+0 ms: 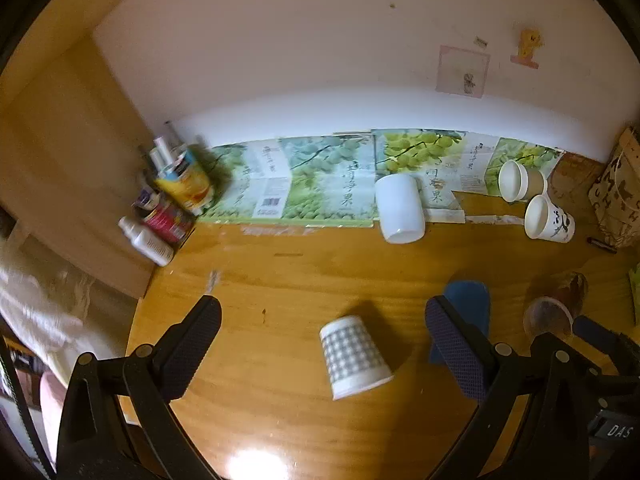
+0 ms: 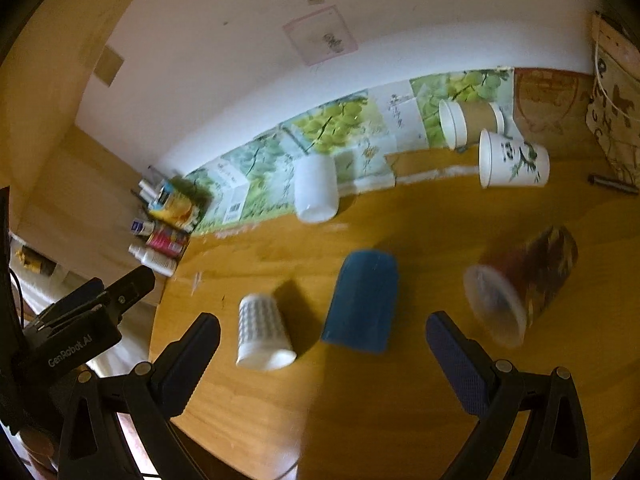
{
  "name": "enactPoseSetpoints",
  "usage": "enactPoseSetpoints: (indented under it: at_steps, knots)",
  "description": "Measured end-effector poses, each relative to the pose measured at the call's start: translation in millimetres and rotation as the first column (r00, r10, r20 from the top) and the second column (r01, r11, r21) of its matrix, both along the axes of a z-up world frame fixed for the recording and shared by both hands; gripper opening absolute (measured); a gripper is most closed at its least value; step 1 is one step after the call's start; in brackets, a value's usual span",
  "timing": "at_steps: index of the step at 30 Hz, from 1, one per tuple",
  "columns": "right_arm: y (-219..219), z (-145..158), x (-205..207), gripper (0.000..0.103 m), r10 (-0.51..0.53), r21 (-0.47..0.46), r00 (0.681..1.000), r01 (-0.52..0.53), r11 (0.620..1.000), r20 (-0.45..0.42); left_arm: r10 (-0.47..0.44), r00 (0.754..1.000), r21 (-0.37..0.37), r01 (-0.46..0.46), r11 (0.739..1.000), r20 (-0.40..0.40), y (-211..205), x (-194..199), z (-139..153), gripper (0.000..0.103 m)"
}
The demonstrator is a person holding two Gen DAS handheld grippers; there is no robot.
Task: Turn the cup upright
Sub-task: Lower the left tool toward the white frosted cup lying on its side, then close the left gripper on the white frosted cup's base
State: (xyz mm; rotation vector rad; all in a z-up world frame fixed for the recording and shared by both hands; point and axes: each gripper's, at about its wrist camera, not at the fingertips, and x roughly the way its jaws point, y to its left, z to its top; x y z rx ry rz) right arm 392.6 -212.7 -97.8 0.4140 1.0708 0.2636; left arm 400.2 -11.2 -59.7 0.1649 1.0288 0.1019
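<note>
Several cups lie on the round wooden table (image 1: 260, 380). A grey-checked white cup (image 1: 354, 356) stands upside down between the open fingers of my left gripper (image 1: 324, 320); it also shows in the right wrist view (image 2: 262, 332). A blue cup (image 2: 362, 300) stands upside down between the open fingers of my right gripper (image 2: 322, 330), partly hidden in the left wrist view (image 1: 470, 300). A red patterned cup (image 2: 520, 280) lies on its side at the right. Both grippers are empty.
A white cup (image 1: 400, 208) stands upside down near the wall. A brown paper cup (image 1: 520, 180) and a white printed cup (image 1: 550, 220) lie on their sides at the back right. Bottles and cans (image 1: 168, 200) crowd the back left. A paper bag (image 1: 620, 192) stands far right.
</note>
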Motion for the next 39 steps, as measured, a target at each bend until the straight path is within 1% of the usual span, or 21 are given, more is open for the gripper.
enactPoseSetpoints:
  at_steps: [6,12,14,19,25,28,31,36,39]
  knots:
    - [-10.3,-9.2,33.2,0.103,-0.005,-0.044,0.999,0.007,0.999,0.051,-0.037,0.997,0.011,0.037,0.999,-0.061,-20.9,48.7,-14.7,0.102]
    - [-23.7,-30.4,61.6,0.103,-0.006,-0.042,1.0,0.007,0.999,0.022,-0.064,0.992,0.027,0.067,0.997,-0.11,-40.9,92.2,-33.4,0.102]
    - [-28.2,-36.7,66.9,0.103,-0.004,-0.036,1.0,0.004,0.999,0.012,-0.067,0.988,0.014,0.069,0.997,-0.14,-44.9,105.7,-40.6,0.102]
    - [-35.9,-49.9,75.4,0.103,0.021,-0.019,0.999,-0.02,1.0,0.03,-0.029,0.978,-0.037,0.022,0.999,-0.207,-48.2,135.4,-61.3,0.102]
    - [-31.2,-58.0,80.9,0.103,0.072,-0.032,0.994,-0.07,0.997,0.079,0.0,0.971,-0.057,-0.014,0.998,-0.239,-50.1,163.4,-82.2,0.102]
    - [-27.2,-61.0,83.3,0.103,0.094,-0.044,0.991,-0.09,0.995,0.093,-0.002,0.962,-0.093,-0.024,0.995,-0.274,-49.1,176.3,-95.5,0.102]
    - [-24.7,-64.5,86.5,0.103,0.118,-0.049,0.988,-0.114,0.992,0.095,-0.001,0.957,-0.094,-0.028,0.995,-0.292,-50.7,186.0,-106.6,0.102]
    - [-24.2,-69.9,90.3,0.103,0.138,-0.063,0.985,-0.133,0.989,0.098,0.0,0.945,-0.125,-0.043,0.991,-0.327,-50.2,200.0,-124.6,0.102]
    - [-23.8,-71.4,90.7,0.103,0.146,-0.074,0.984,-0.138,0.988,0.107,0.01,0.942,-0.116,-0.052,0.992,-0.336,-50.6,207.1,-134.2,0.102]
